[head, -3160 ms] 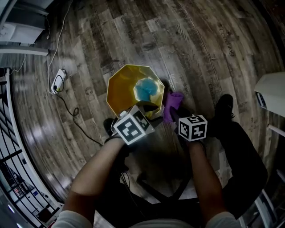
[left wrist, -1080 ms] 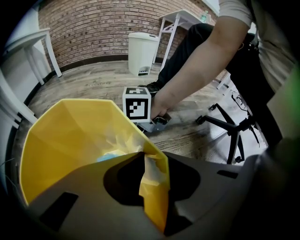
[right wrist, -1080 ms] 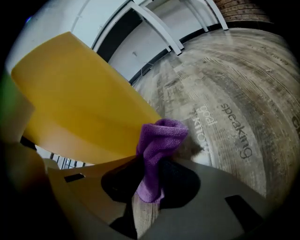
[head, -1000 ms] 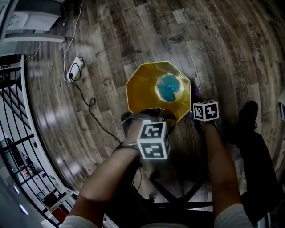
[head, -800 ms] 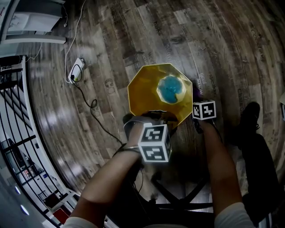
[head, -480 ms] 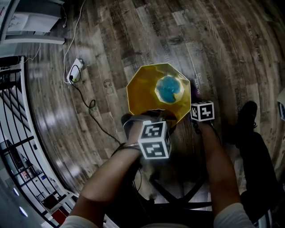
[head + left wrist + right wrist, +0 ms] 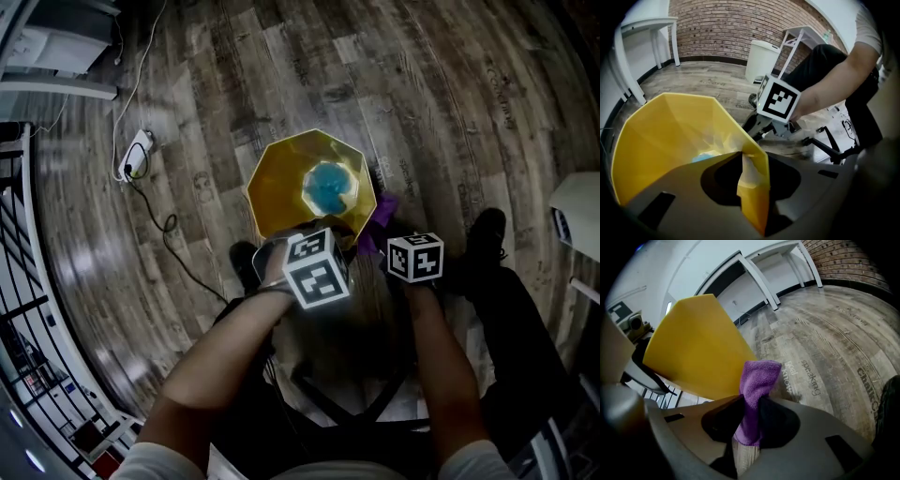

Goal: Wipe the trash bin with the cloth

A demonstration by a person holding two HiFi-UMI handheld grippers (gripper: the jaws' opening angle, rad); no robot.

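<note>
The yellow trash bin [image 7: 279, 178] sits on the wooden plank floor [image 7: 431, 94] right in front of the person's feet, its eight-sided mouth facing up. Something blue [image 7: 328, 187] lies at the bottom of it.

The left gripper [image 7: 314, 230] has the near rim of the bin. In the left gripper view the thin yellow wall [image 7: 670, 131] runs straight into the gap between the jaws of that gripper [image 7: 751, 187], and the jaws are opening around it.

The right gripper [image 7: 386, 223] is clamped on a purple cloth [image 7: 383, 207]. In the right gripper view the cloth [image 7: 757, 380] sticks up out of the jaws in a folded wad, just beside the lower outer wall of the bin [image 7: 698, 348]; I can't tell whether it touches.

Off to the left a white power strip [image 7: 134, 156] lies on the floor with its cable trailing.
</note>
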